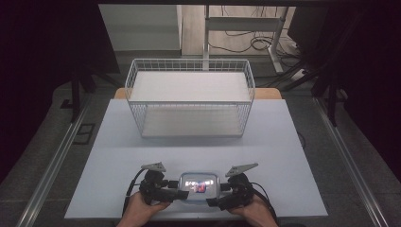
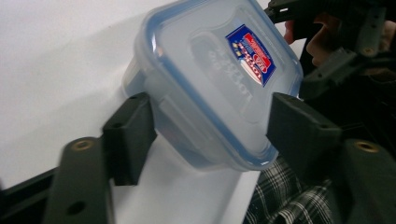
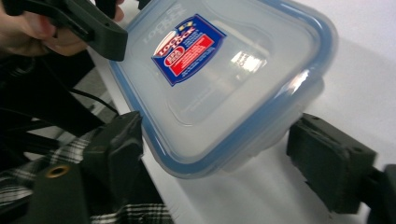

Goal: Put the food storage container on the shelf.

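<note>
Where the pale table (image 1: 118, 156) meets its near edge, a clear plastic food container (image 1: 199, 185) with a blue-rimmed snap lid is recorded, standing between the two hand-held grippers. A red-and-blue label (image 2: 251, 53) is borne on the lid, off its middle; the printing is too blurred to be read in full.

The left gripper (image 1: 182, 194) is held at the container's left side. In the left gripper view its jaws are seen set wide, one to each side of a container corner, with the lid's edge between them; whether either pad presses the plastic cannot be told. The left hand (image 1: 142, 210) is wrapped around the gripper's body at the table's near edge.

The right gripper (image 1: 215, 197) is held at the container's right side. In the right gripper view its jaws are likewise spread wide about the container's near corner, and a gap is seen between the right-hand pad and the container wall. The right hand (image 1: 257, 215) is closed around that gripper's body.

A white wire basket (image 1: 189, 97) is listed at the far half of the table, well apart from the container. A plaid sleeve or garment (image 2: 285, 198) is noted below the table edge in both gripper views.
</note>
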The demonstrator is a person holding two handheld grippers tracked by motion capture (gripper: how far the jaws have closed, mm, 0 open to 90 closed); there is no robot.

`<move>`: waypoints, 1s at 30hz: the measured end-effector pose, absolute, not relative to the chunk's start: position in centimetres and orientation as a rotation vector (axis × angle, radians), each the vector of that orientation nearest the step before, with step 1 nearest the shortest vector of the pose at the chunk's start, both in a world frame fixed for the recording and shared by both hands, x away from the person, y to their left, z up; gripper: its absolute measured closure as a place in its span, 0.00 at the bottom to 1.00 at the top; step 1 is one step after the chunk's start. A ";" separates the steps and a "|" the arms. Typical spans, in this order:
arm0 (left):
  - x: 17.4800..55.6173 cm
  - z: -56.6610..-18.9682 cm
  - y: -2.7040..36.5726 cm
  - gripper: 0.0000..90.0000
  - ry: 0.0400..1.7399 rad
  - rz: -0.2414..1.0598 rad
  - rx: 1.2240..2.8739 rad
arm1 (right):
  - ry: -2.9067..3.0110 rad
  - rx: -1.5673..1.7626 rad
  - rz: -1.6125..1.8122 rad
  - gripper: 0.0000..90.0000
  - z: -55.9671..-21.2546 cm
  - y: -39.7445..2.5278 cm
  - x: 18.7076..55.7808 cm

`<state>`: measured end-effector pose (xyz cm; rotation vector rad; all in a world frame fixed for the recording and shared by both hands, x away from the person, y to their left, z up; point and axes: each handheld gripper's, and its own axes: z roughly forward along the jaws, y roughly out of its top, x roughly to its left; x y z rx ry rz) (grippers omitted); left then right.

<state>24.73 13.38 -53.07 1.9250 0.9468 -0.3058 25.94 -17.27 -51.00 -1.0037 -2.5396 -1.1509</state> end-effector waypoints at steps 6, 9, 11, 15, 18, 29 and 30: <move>23.9 -53.1 14.5 0.58 0.920 -0.333 1.865 | -2.451 -1.015 -1.225 0.52 -50.6 -18.8 26.1; 23.7 -53.2 14.8 0.63 0.904 -0.344 1.844 | -2.370 -1.023 -1.251 0.61 -50.6 -19.5 26.3; 23.6 -53.2 14.8 0.63 0.902 -0.339 1.836 | -2.323 -1.039 -1.257 0.62 -50.8 -19.8 26.4; 23.8 -53.3 14.9 0.63 0.917 -0.323 1.805 | -2.301 -1.056 -1.277 0.64 -50.7 -19.8 26.4; 24.1 -53.4 15.1 0.63 0.920 -0.330 1.794 | -2.314 -1.062 -1.289 0.64 -50.6 -19.7 26.3; 25.3 -51.3 15.5 0.64 0.890 -0.294 1.766 | -2.258 -1.080 -1.419 0.66 -49.0 -19.8 27.1; 25.4 -51.0 15.5 0.64 0.890 -0.289 1.764 | -2.260 -1.075 -1.423 0.66 -48.8 -19.8 27.3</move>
